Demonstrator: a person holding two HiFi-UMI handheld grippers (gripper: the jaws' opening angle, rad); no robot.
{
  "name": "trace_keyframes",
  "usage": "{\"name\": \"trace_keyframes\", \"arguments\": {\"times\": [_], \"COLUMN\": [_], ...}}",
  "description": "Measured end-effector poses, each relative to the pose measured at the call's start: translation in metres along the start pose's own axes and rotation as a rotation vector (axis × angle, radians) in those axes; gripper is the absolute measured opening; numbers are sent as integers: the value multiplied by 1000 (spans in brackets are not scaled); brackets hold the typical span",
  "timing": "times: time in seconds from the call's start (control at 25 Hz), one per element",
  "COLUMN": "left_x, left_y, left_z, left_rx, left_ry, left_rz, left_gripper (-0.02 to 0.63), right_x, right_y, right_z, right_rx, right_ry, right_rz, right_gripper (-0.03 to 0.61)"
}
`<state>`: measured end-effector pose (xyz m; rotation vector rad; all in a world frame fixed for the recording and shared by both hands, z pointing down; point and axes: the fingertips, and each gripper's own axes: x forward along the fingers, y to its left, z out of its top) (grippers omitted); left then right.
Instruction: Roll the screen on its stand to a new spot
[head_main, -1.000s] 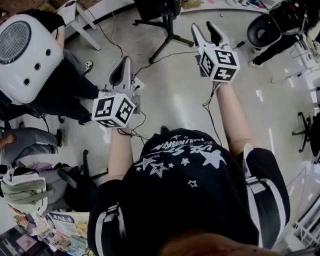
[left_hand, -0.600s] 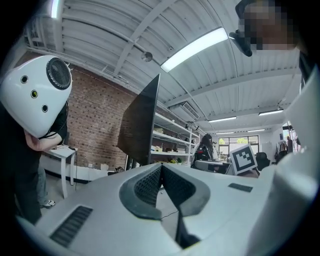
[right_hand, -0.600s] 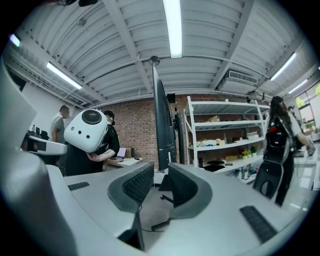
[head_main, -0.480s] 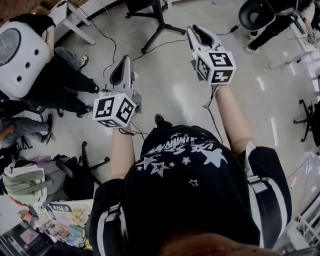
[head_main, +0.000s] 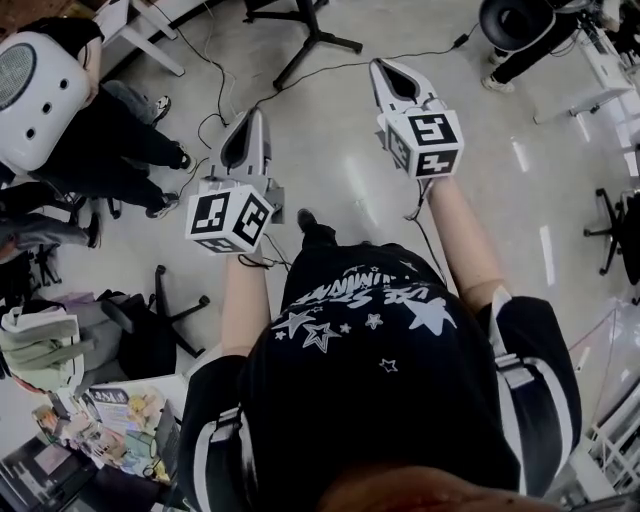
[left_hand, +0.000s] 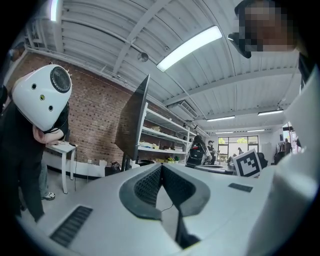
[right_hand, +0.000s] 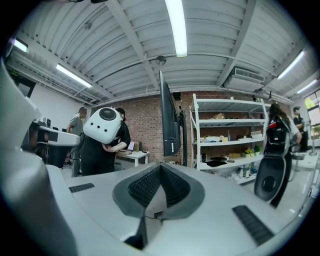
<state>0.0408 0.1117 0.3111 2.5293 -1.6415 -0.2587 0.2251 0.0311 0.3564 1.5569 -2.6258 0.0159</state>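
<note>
Right gripper (right_hand: 161, 165): jaws together, ribbed pads meeting at the tips, nothing between them. It is held out in the air, touching nothing. Left gripper (left_hand: 161, 166): the same, jaws closed tip to tip and empty. From the head view both are held out over the pale floor (head_main: 340, 190), left gripper (head_main: 255, 118) lower and nearer the body, right gripper (head_main: 378, 65) further forward. Each marker cube sits close to its wrist.

Screen (right_hand: 170, 120) is ahead of both grippers and well apart from them. It is a thin dark flat panel, upright, nearly edge-on from the right gripper view, with a dark post (right_hand: 184, 135) close behind it. From the left gripper view it shows as a tall dark slanted slab (left_hand: 134, 120). It stands before the brick wall (right_hand: 145, 117), with white shelves (right_hand: 225, 135) just to its right.

Black stand legs (head_main: 305, 35) splay on the floor at the top of the head view, with cables (head_main: 215, 70) trailing around them.

To the left stands a person in black under a white rounded shell (head_main: 40, 95). A black chair (right_hand: 270, 175) is off to the right.
</note>
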Motion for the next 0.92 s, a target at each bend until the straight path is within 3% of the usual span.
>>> {"name": "trace_keyframes", "arguments": {"times": [0.68, 0.92], "left_x": [20, 15], "left_y": [-46, -41], "left_z": [-7, -32], "left_rx": [-22, -12], "left_ry": [-3, 32], "left_rz": [17, -8], "left_gripper": [9, 9], "right_x": [-34, -37], "right_y": [-44, -38], "right_z": [-6, -37], "right_rx": [-9, 36], "right_ry": [23, 29], "right_rz": [13, -3], "right_gripper": [6, 6]}}
